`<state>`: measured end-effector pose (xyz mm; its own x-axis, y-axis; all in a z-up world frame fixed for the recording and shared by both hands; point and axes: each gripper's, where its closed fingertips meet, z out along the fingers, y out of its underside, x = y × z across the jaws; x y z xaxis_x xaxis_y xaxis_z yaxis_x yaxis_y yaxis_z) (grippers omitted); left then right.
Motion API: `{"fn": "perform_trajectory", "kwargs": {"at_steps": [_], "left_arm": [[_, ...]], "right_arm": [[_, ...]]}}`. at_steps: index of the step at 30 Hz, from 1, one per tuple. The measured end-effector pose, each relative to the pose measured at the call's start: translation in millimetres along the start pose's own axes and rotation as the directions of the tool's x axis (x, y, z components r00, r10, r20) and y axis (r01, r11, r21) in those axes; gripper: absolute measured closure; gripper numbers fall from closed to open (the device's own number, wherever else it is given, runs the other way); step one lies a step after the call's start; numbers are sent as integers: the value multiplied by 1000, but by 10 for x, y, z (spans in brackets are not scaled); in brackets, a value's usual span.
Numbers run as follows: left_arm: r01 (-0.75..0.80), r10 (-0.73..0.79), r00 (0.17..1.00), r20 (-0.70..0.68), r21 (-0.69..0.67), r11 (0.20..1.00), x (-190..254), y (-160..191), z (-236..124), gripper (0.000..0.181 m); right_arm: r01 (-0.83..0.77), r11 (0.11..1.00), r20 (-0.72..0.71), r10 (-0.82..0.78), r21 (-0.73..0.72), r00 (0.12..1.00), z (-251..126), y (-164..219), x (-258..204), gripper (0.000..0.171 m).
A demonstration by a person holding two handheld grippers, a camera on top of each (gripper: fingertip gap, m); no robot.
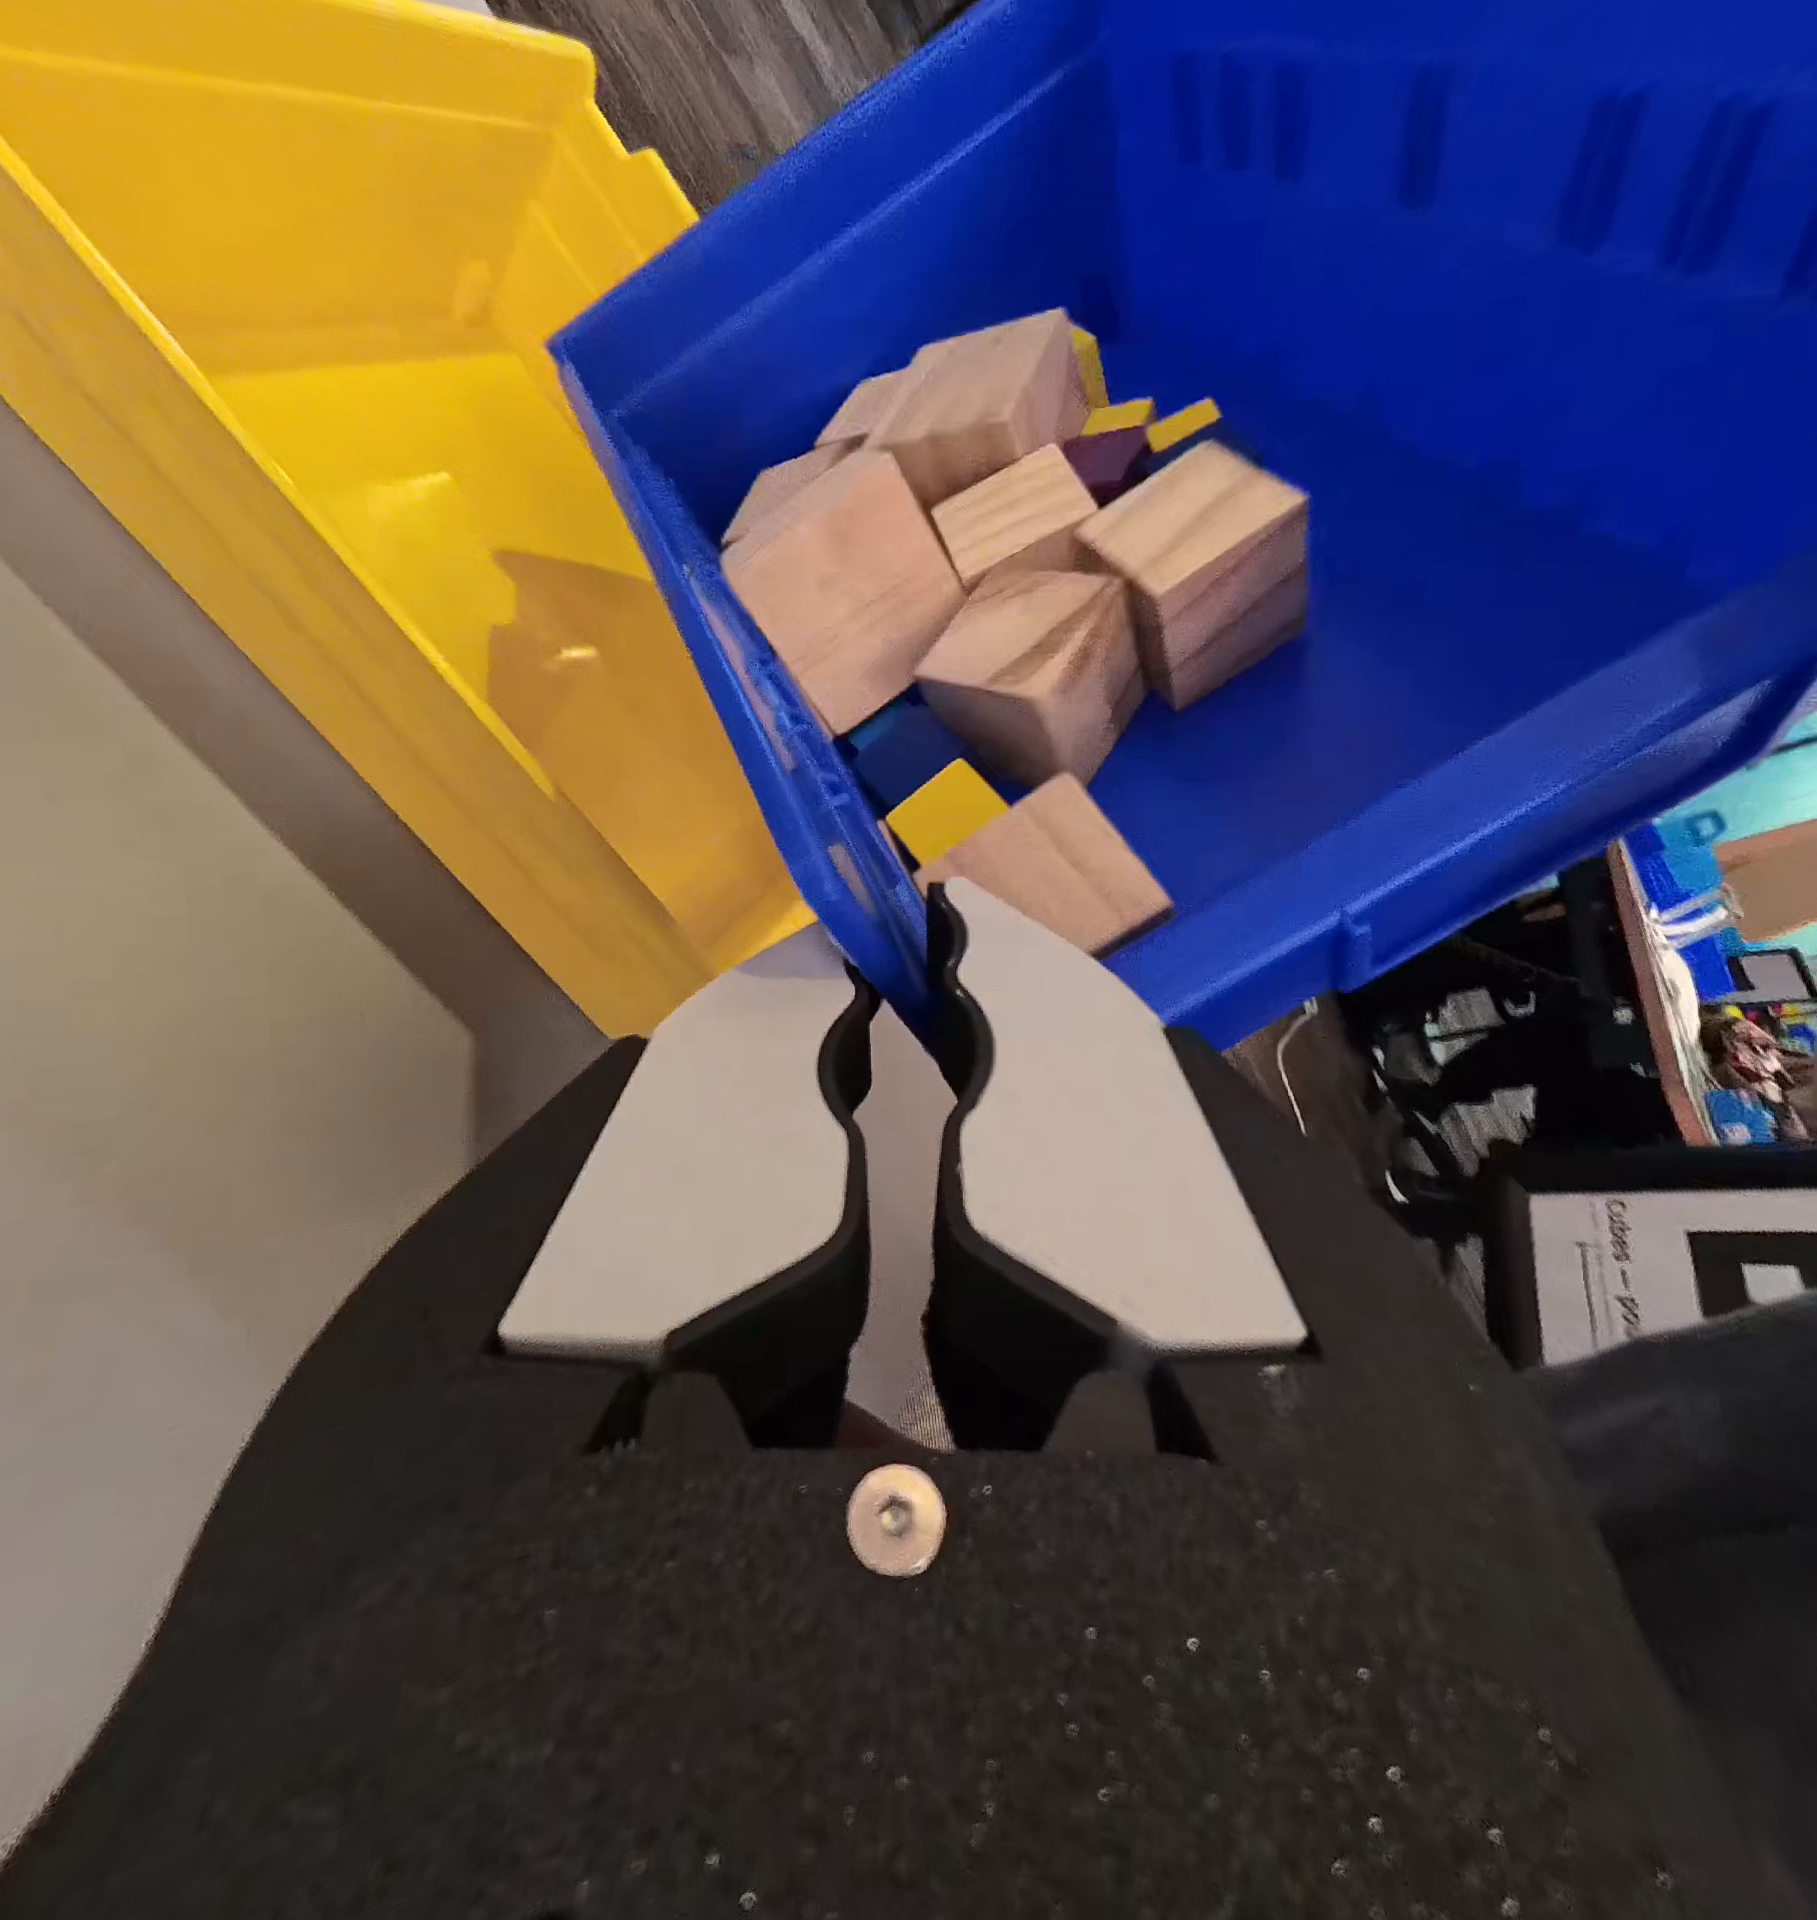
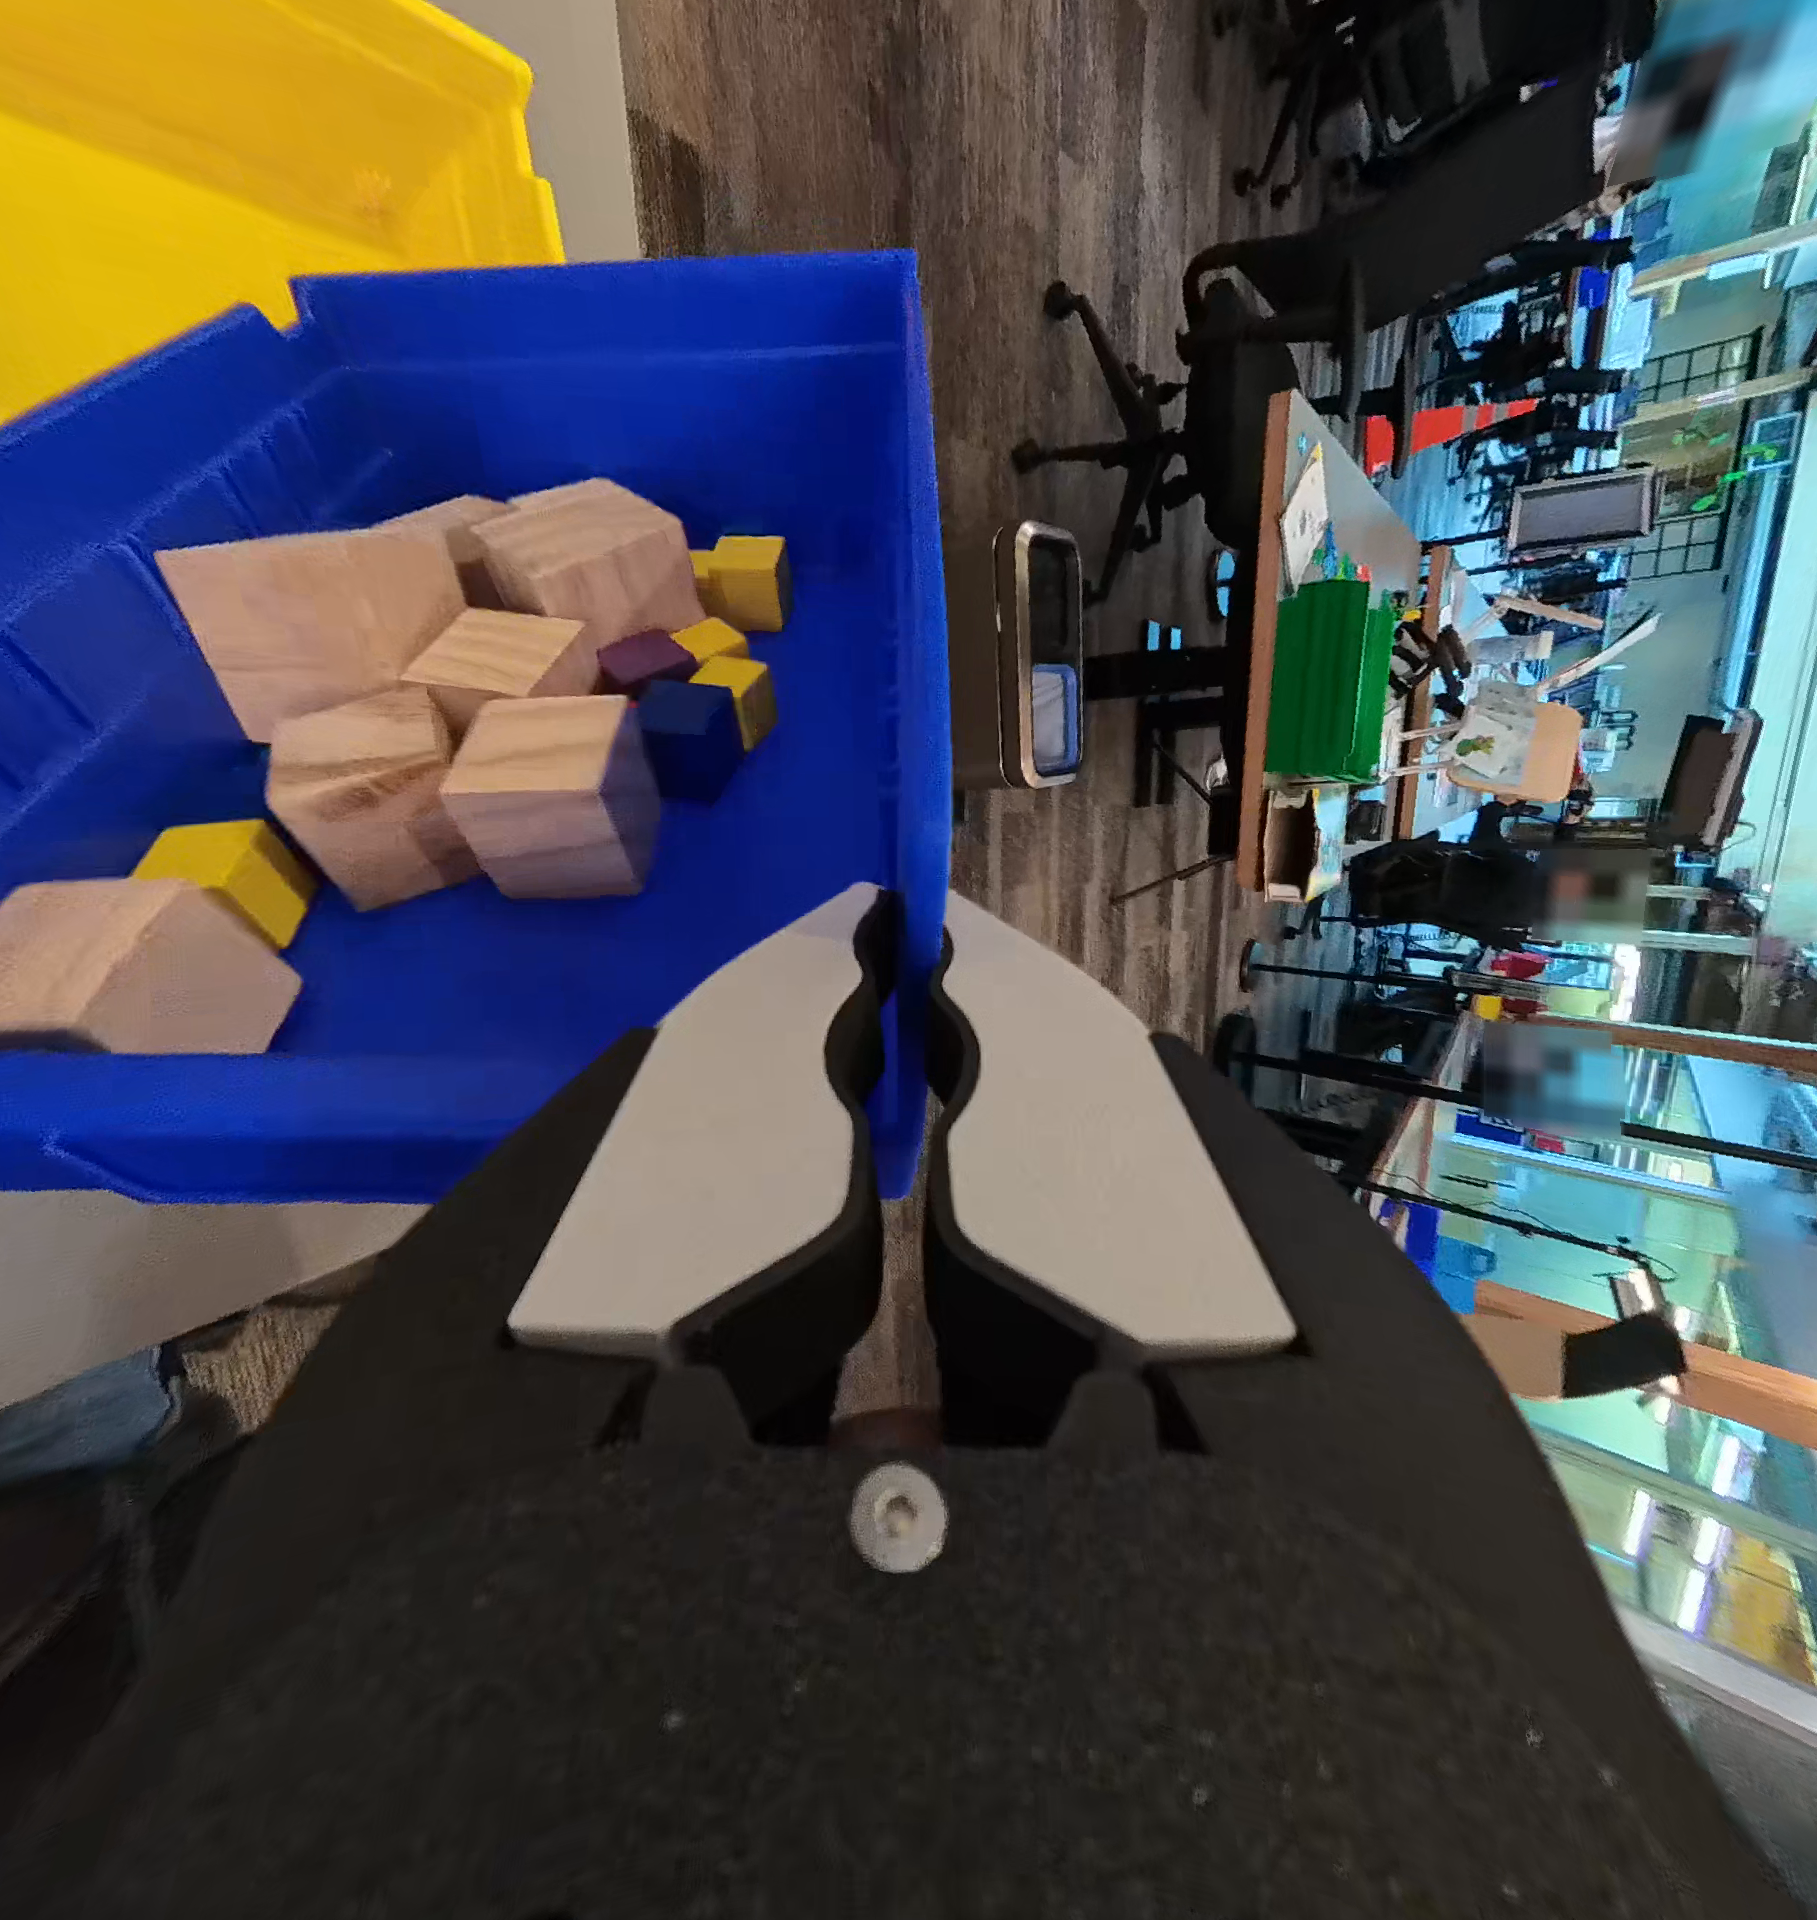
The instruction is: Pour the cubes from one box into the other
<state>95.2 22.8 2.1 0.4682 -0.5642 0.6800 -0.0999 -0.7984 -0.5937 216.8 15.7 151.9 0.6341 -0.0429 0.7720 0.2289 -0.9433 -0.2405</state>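
While both tongs (image 1: pixel 909 971) (image 2: pixel 909 935) pinch blue box (image 1: pixel 1506 312) walls, cubes (image 2: pixel 447 686) inside, yellow box (image 1: pixel 260 312) beside

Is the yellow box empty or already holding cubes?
Empty as far as visible: yellow box shows bare floor; cubes lie in the blue box.

Beyond my fingers: wood-grain floor (image 2: pixel 831 125), black office chair (image 2: pixel 1184 405), steel-rimmed waste bin (image 2: pixel 1039 655). A table (image 2: pixel 1340 499) bears a green ribbed container (image 2: pixel 1325 686). Framed printed sheet (image 1: pixel 1662 1278) lies near my wrist.

Bright, even room light; wide-angle bending at the edges; slight motion blur softens the pale wooden cubes (image 1: pixel 997 582) ahead of the gripper.
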Motion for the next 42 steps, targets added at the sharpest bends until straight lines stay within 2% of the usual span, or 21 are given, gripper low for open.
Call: {"fn": "perform_trajectory", "kwargs": {"at_steps": [11,21,31,37,42], "left_arm": [[29,-45,997,-60,-238,971,-276,-489,-90,175],[178,-264,936,-234,-335,925,-125,-246,-12,174],[260,-404,860,-313,-414,872,-188,-81,-3,174],[272,-421,852,-311,-424,864,-315,-105,-20,173],[268,-421,848,-322,-425,864,-358,-194,5,172]], "right_arm": [[217,953,31,-215,-211,976,35,-556,21,166],[401,842,-44,-445,-361,894,-100,-926,-51,167],[495,680,21,-577,-541,816,15,-1094,-315,168],[530,636,84,-593,-561,801,198,-1232,-454,168],[530,624,73,-605,-575,792,239,-1352,-454,168]]}}
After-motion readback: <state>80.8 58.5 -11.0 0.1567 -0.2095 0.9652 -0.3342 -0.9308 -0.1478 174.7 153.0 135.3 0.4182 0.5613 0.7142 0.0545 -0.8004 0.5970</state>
